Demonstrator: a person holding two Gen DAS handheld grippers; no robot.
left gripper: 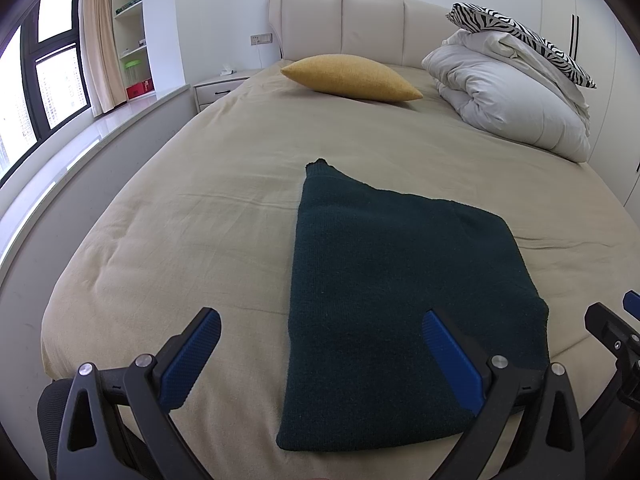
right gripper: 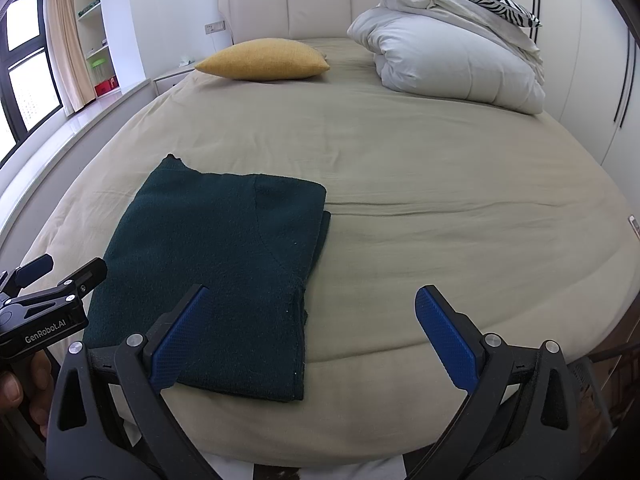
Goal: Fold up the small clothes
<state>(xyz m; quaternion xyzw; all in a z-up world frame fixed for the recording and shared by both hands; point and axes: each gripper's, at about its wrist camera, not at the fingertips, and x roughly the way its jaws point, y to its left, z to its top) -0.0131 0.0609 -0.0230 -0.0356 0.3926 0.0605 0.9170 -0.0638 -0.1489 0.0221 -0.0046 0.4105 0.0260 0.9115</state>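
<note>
sweater: dark green, folded flat on the bed, long axis running toward the headboard, narrow end at frame top
left gripper: wide open, holding nothing
right gripper: same, wide open and empty

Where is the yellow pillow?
The yellow pillow lies at the far end of the bed, by the headboard, left of the white duvet, far behind the dark green sweater.
</note>
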